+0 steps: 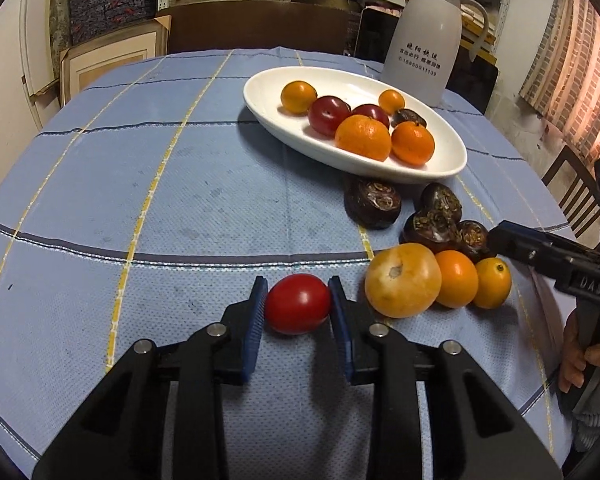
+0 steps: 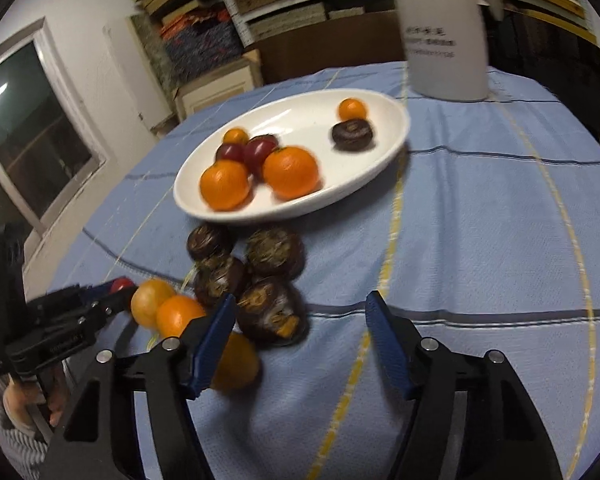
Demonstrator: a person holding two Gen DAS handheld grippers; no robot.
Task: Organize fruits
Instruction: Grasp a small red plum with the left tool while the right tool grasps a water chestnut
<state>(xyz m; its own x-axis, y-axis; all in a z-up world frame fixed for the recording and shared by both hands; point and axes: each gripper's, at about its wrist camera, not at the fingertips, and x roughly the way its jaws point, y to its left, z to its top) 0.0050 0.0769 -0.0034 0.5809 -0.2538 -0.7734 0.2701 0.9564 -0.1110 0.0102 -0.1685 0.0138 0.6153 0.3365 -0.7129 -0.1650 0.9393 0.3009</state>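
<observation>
Between my left tool's [image 1: 298, 304] pads sits the red tomato [image 1: 298, 303], pinched at its sides, low on the tabletop [image 1: 140, 184].

It looks light, smooth and soft, so I'd judge a gentle squeeze across the widest part safest. My right tool [image 2: 300, 336] is half open and empty beside the dark fruits [image 2: 270, 314]; plate [image 1: 440, 168] beyond.

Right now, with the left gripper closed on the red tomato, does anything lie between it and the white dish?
Nothing visible blocks it. The left gripper holds the red tomato, and bare tablecloth runs up to the near rim of the white dish. The loose fruit pile sits off to the right of that line.
</observation>
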